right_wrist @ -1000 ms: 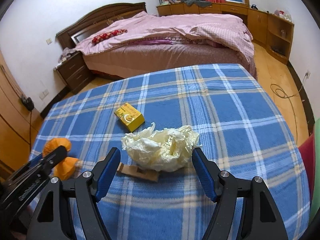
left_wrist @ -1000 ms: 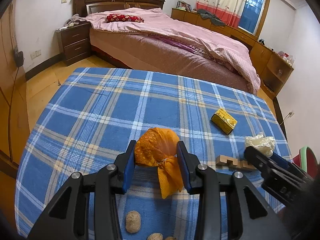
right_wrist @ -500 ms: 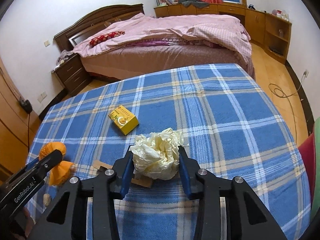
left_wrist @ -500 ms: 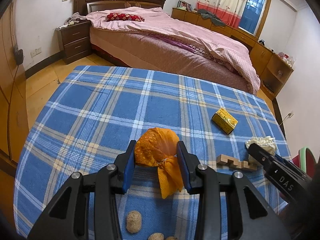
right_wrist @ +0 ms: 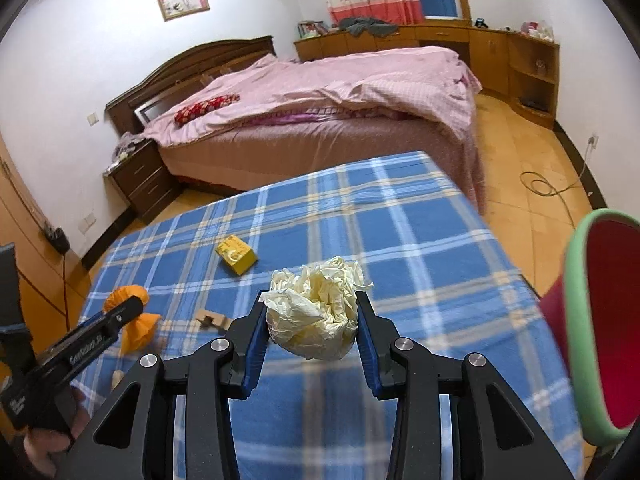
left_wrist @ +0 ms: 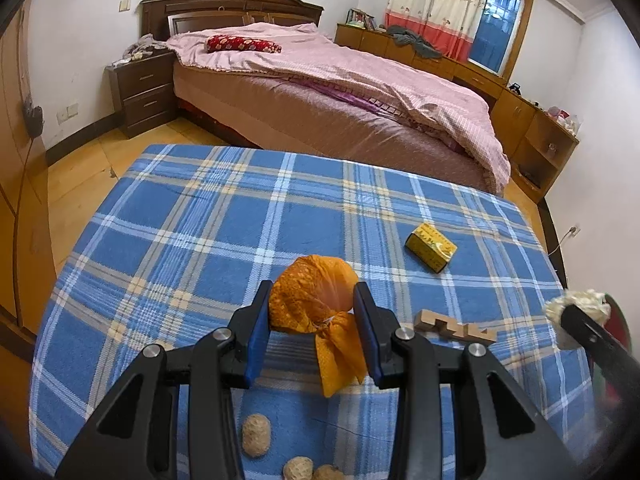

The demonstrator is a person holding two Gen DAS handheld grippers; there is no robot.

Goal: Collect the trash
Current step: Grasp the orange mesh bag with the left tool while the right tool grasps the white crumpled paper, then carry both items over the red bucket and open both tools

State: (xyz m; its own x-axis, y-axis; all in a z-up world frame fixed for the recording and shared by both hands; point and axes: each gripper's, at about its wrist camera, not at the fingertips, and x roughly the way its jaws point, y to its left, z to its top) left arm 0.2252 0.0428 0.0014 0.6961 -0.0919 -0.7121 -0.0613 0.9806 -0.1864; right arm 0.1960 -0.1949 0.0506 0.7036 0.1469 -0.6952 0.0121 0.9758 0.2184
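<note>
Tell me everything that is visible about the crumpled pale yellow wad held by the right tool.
The crumpled wad is pale cream-yellow and looks like thin tissue or plastic film, creased all over, bunched into a rough ball with loose edges sticking up. The right tool is shut on it, one blue pad pressing each side. It seems to be lifted above the blue plaid tablecloth, touching nothing else. The red bin with a green rim stands to its right.

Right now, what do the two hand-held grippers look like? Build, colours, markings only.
Both match: the left hand-held gripper and right hand-held gripper have matte black plastic linkage arms with triangular cut-outs, silver round pivot screws and blue pads on the finger inner faces. White lettering runs along the left one's side in the right wrist view, too blurred to read. No cables visible.
</note>
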